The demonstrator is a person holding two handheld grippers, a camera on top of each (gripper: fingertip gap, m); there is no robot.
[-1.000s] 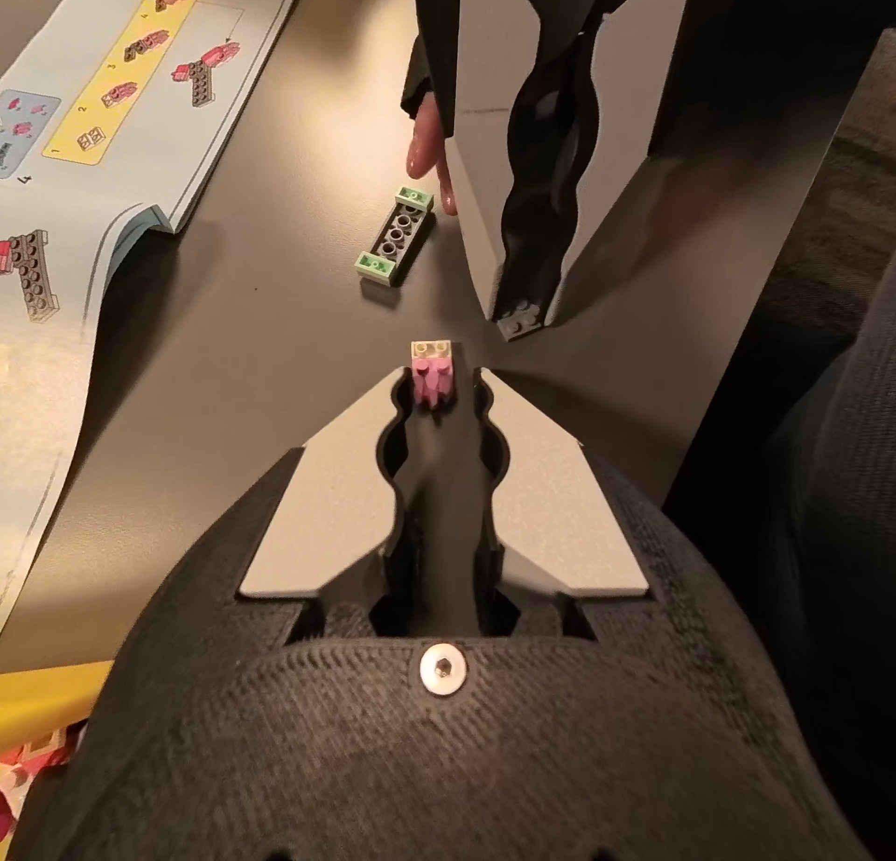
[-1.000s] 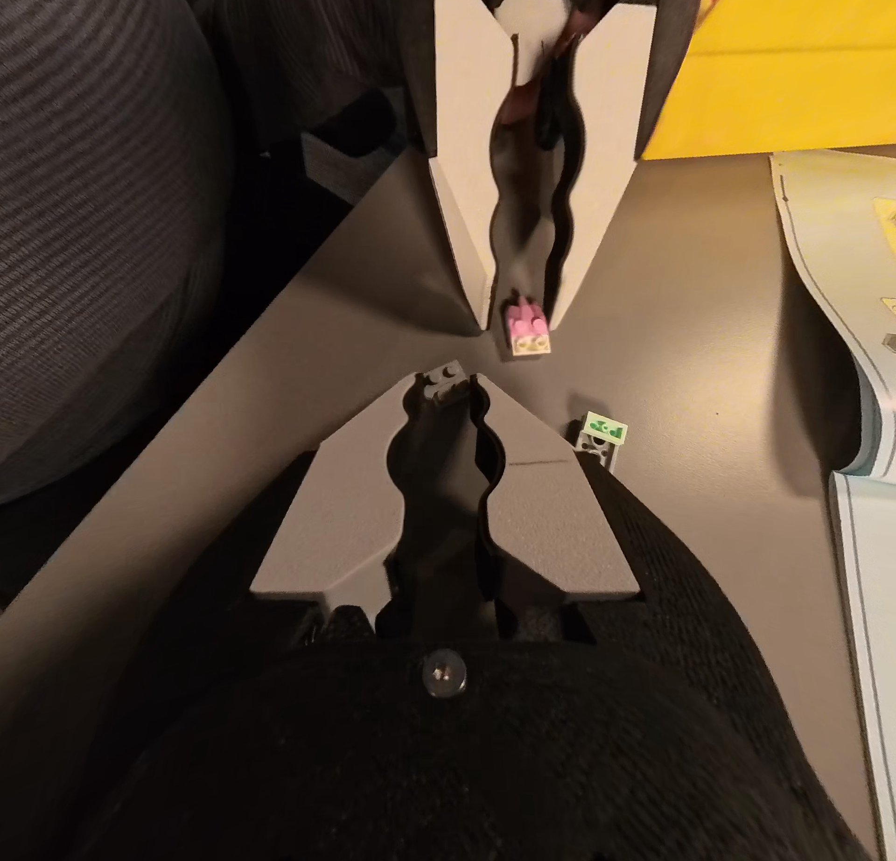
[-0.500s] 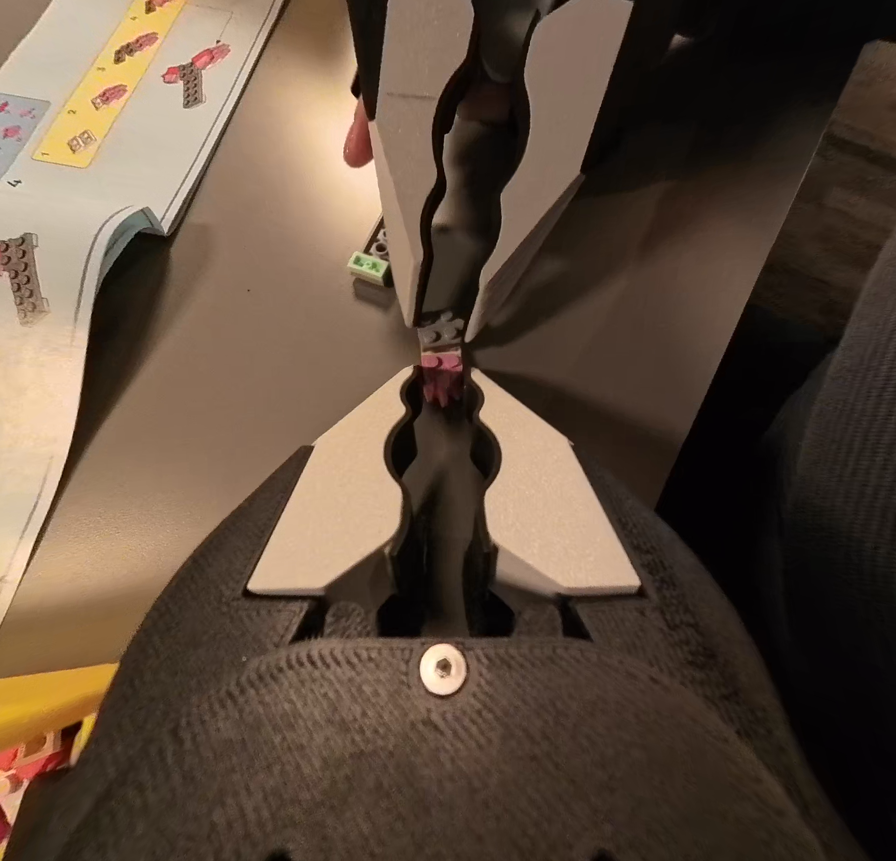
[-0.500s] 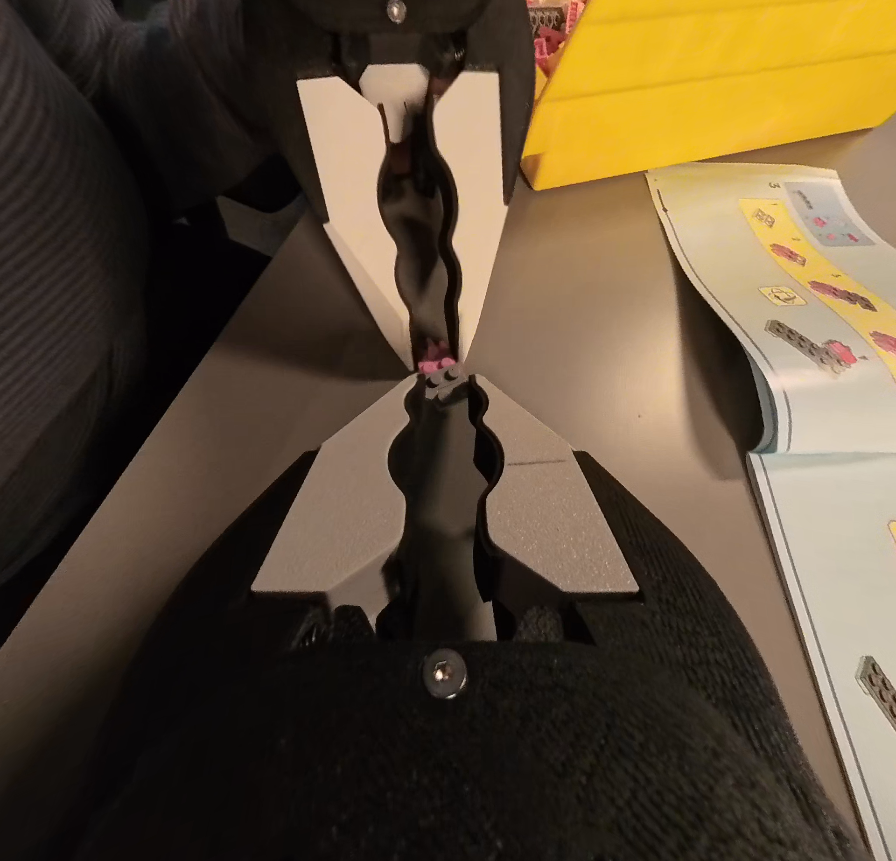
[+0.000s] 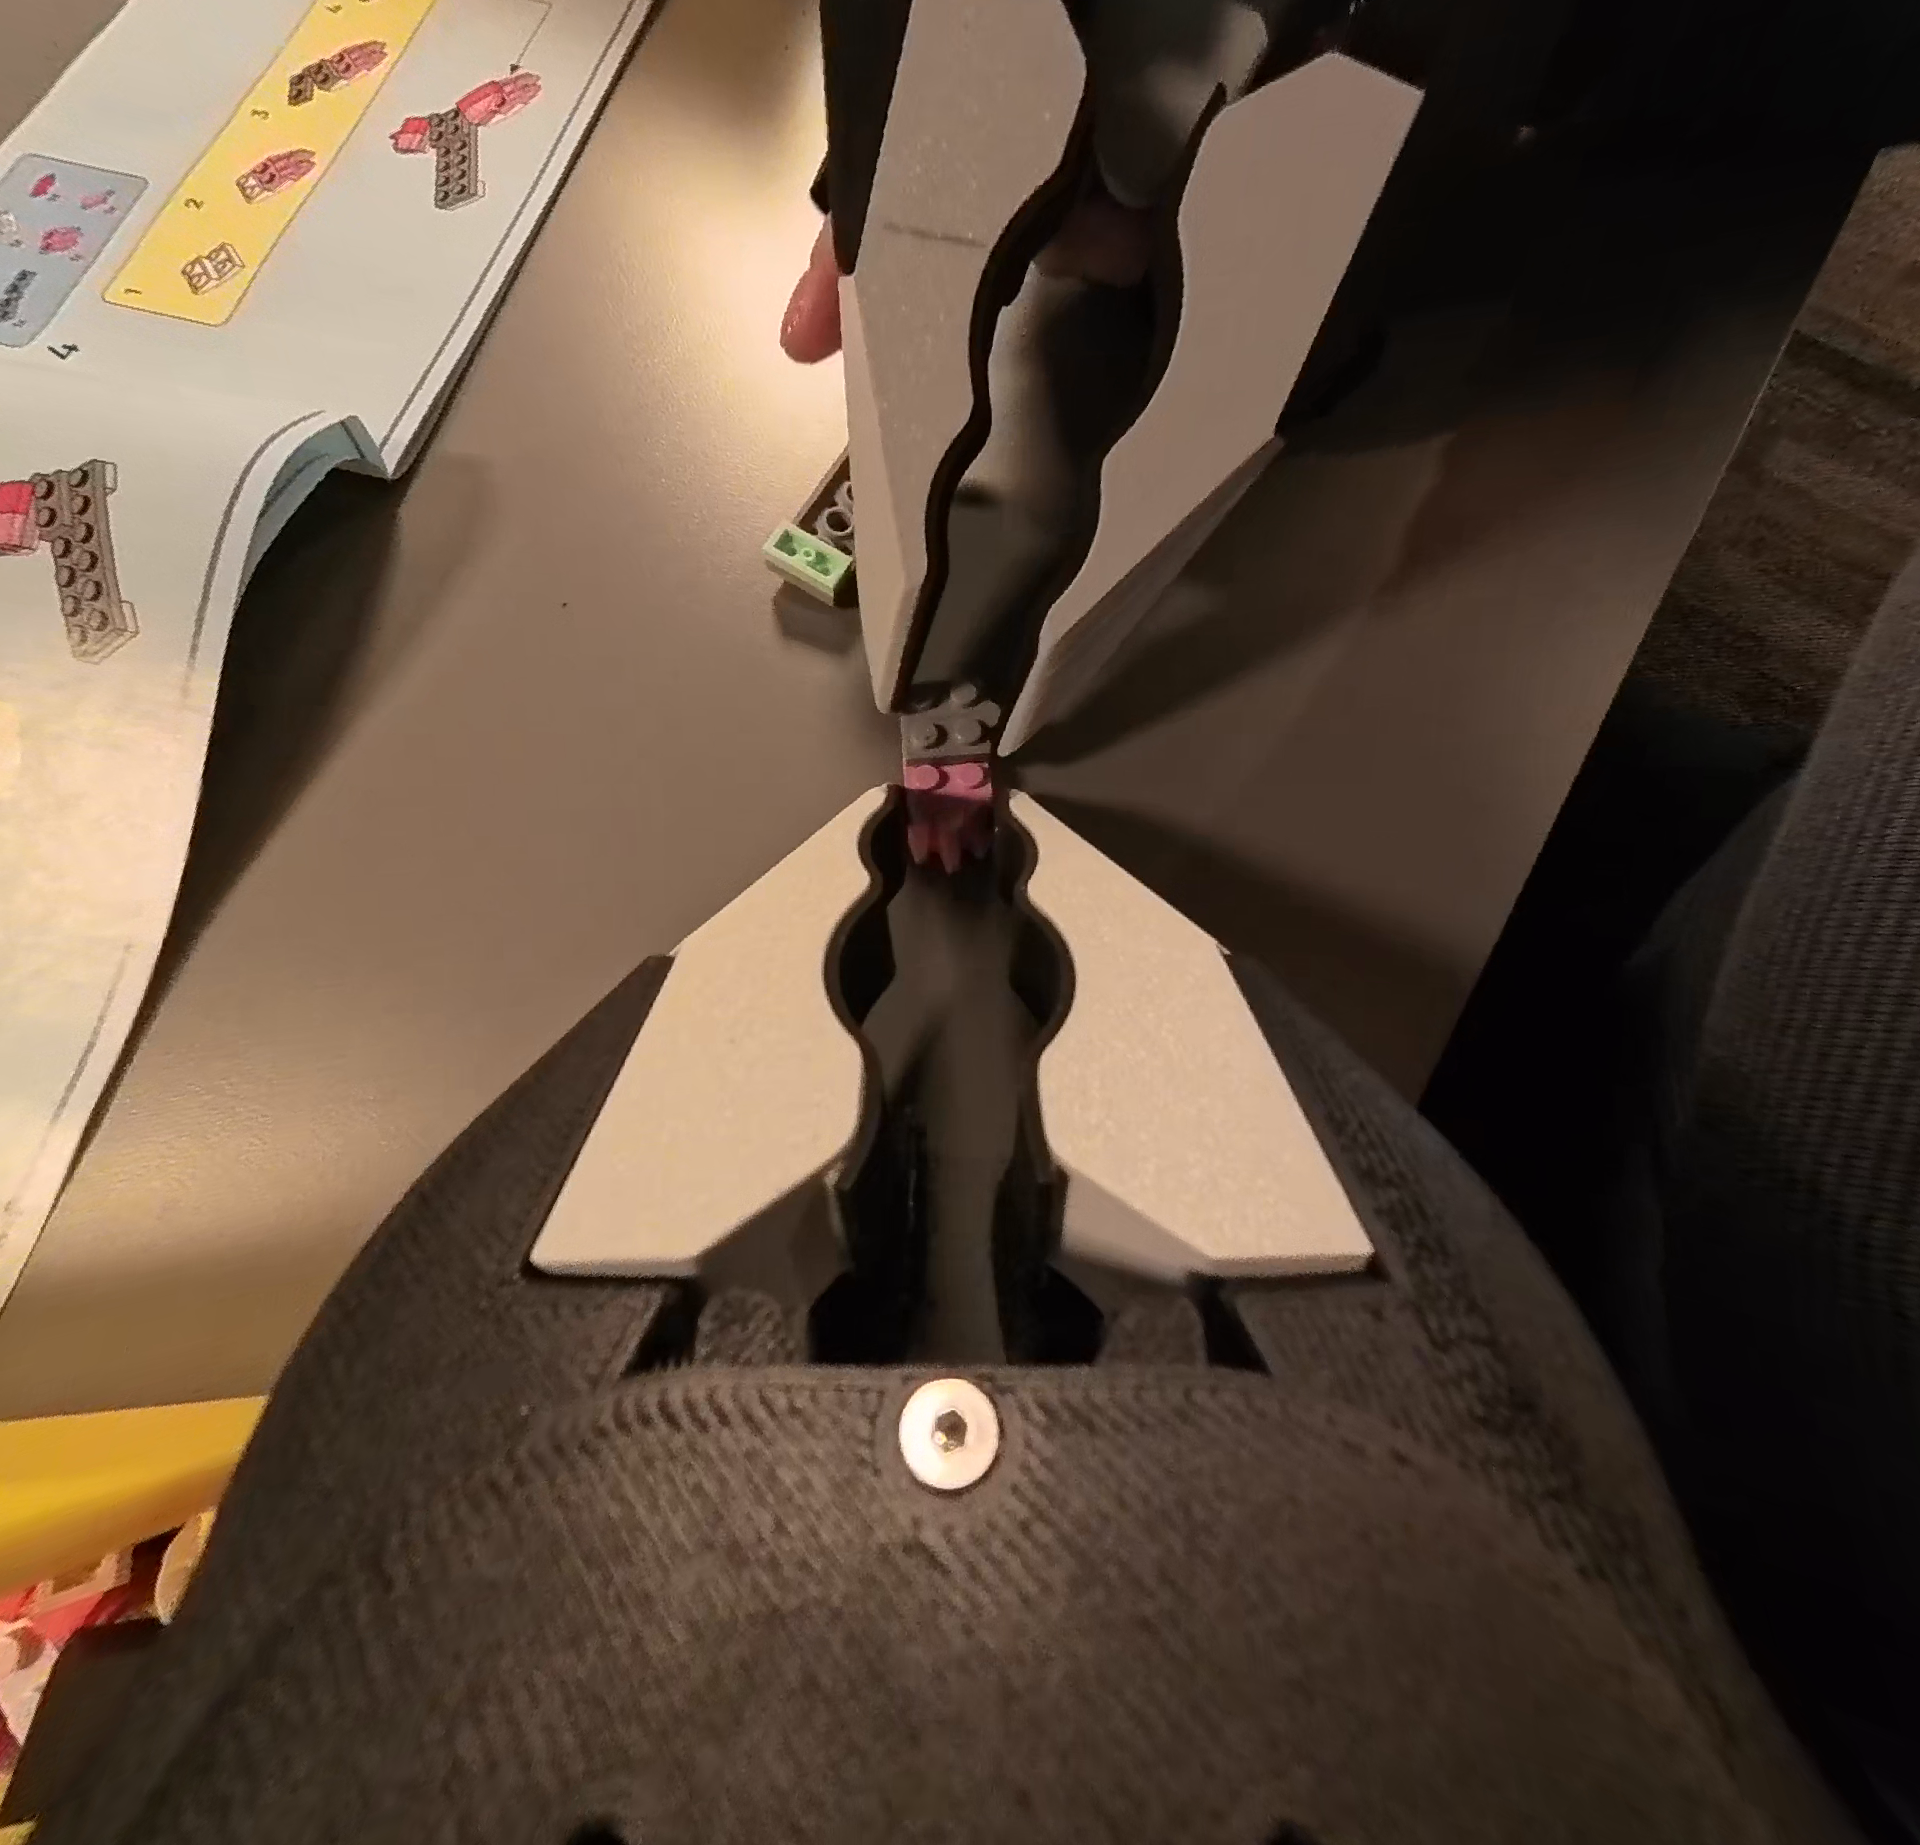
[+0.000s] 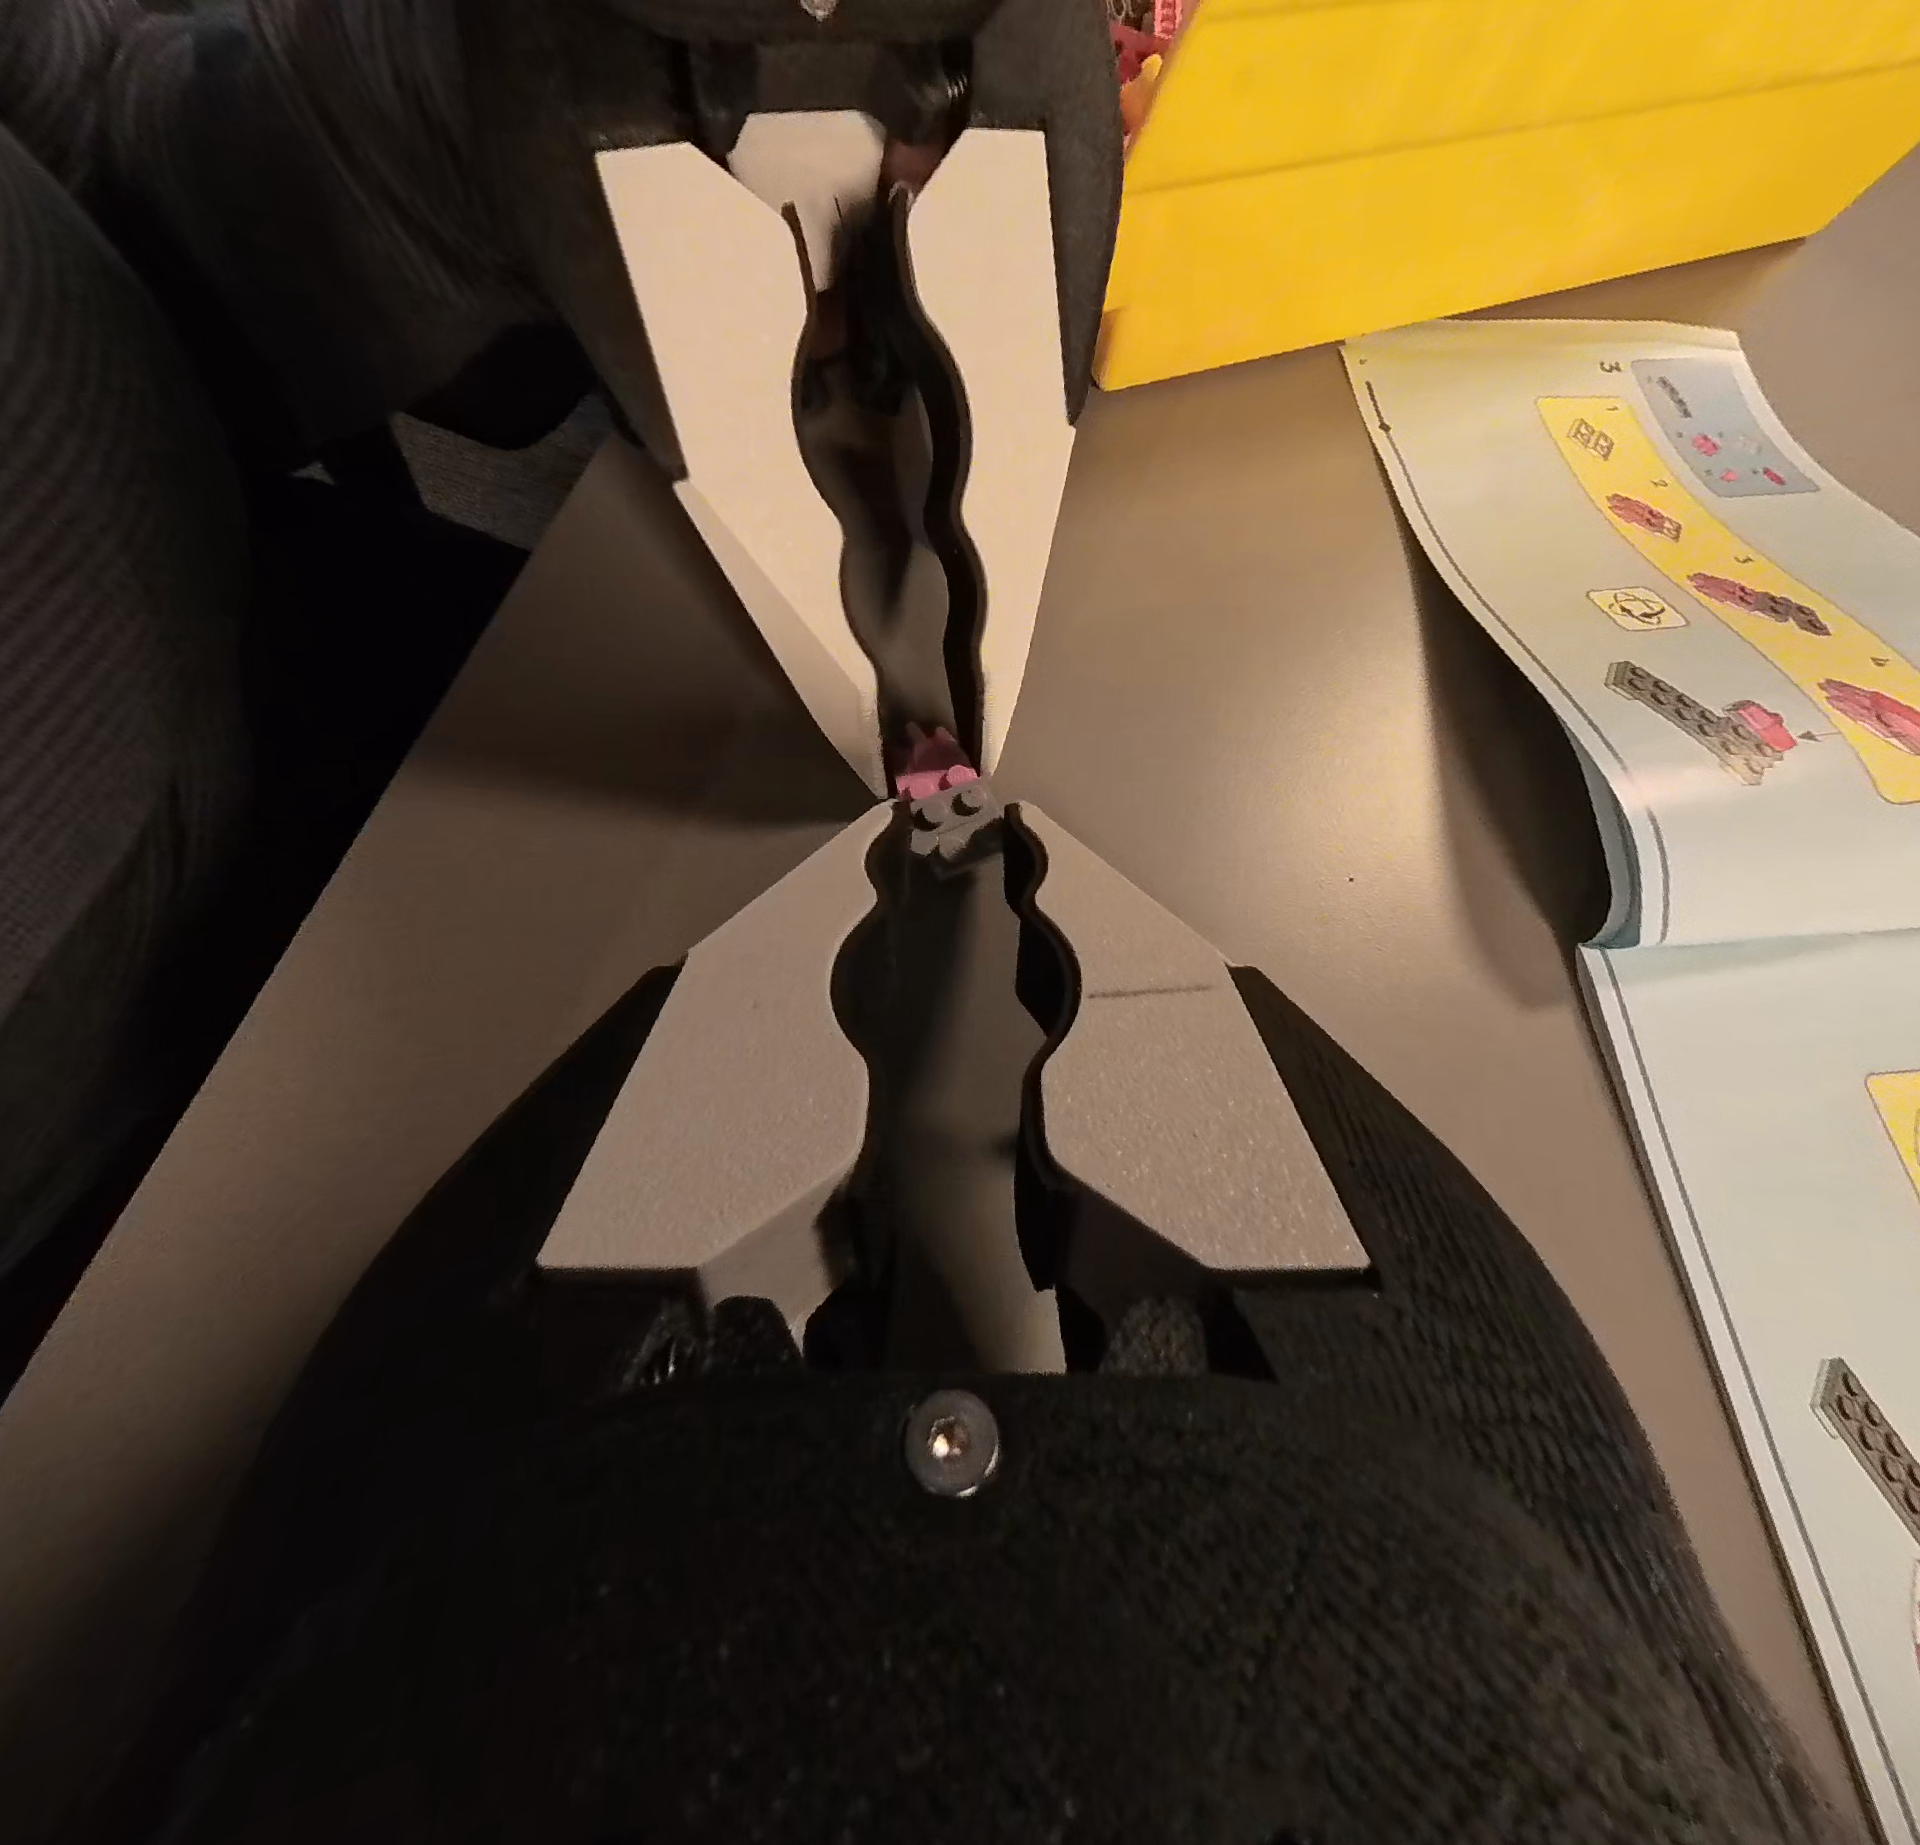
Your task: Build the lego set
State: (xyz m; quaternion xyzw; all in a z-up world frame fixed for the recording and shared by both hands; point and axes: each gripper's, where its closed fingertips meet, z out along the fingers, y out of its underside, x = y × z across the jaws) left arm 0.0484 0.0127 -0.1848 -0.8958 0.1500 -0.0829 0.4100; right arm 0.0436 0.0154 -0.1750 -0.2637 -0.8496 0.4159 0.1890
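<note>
Pink hard-plastic studded brick (image 5: 943,798) sits pinched in the left gripper (image 5: 948,821), above the brown counter (image 5: 499,756), butted against the small grey studded plastic brick (image 6: 951,821) clamped in the right gripper (image 6: 948,839). Both look light, rigid and smooth-sided, so a slipping grip seems likely; flat side walls appear the best hold.

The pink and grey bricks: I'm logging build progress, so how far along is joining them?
Done: left gripper clamps the pink brick, right gripper clamps the grey brick. In hand: the two bricks meet edge to edge above the table. Left: whether they have clicked together cannot be told; the green-and-grey assembly lies apart, by the instruction booklet.
</note>
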